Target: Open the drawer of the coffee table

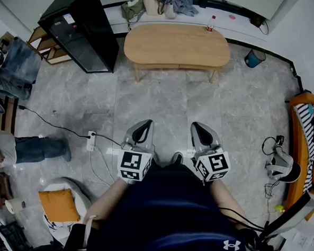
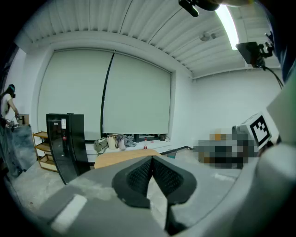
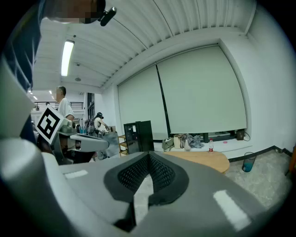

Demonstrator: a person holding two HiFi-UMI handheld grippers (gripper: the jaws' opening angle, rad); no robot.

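The oval wooden coffee table [image 1: 176,45] stands far ahead across the grey floor, with its front apron facing me; no drawer front can be made out at this distance. It also appears small in the left gripper view [image 2: 121,158] and in the right gripper view [image 3: 203,159]. My left gripper [image 1: 142,129] and right gripper [image 1: 199,129] hover side by side close to my body, well short of the table. Both are shut with nothing between the jaws, the black pads meeting at the tips [image 2: 151,159] [image 3: 149,156].
A black cabinet [image 1: 81,27] stands left of the table. A small bottle [image 1: 209,28] sits at the table's far edge. Bags and clothes [image 1: 159,3] lie on the ledge behind. A teal bin [image 1: 253,58] is at the right. A power strip and cable [image 1: 91,139] lie on the floor at the left.
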